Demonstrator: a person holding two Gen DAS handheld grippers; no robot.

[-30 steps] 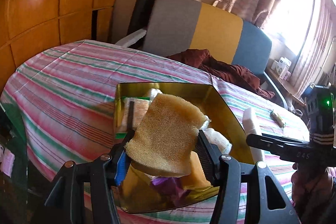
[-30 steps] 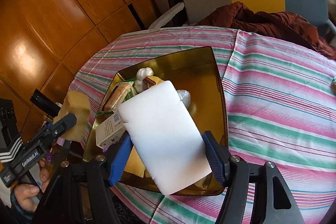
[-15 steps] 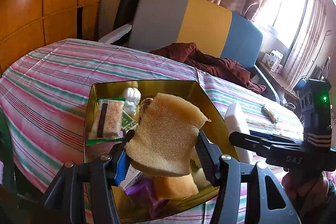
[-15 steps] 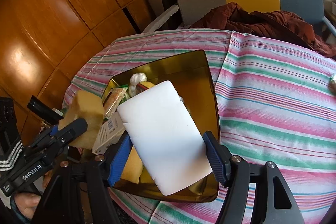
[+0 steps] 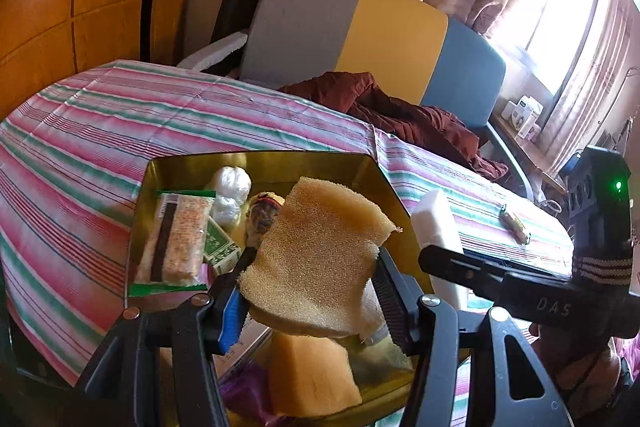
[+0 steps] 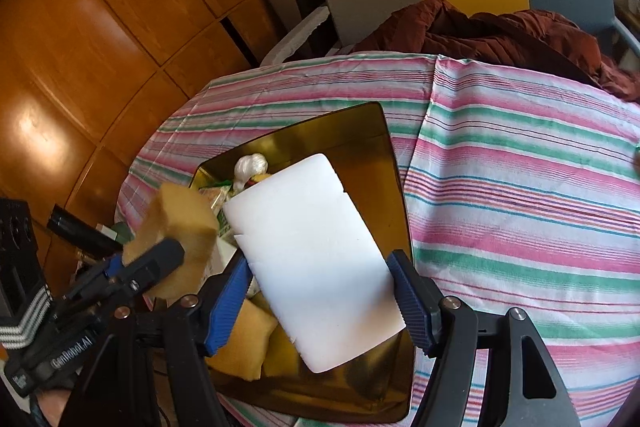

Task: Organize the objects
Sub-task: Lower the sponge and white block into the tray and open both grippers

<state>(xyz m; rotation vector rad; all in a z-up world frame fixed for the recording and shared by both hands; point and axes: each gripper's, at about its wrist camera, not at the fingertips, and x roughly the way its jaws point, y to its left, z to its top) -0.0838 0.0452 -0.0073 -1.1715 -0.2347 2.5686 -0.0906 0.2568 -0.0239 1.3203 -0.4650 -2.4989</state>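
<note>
While both fingers grip foam, yellow sponge point(image 5: 320, 263) and white block point(image 6: 316, 263) hide the tin's point(image 6: 360, 131) contents.

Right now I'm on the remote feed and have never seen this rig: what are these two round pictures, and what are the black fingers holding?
There is no robot arm. A person carries a hand-held gripper in each hand, and a fisheye camera on each looks forward along its two fingers.

In the left camera's picture, the left gripper clamps a yellow sponge. In the right camera's picture, the right gripper holds a white foam block.

Both hang over a gold tray on a striped tablecloth. The tray holds a wrapped snack bar, a small green box, white wads and more yellow sponge pieces. One small wrapped item lies on the cloth outside it. Each gripper also appears at the edge of the other's picture.
</note>
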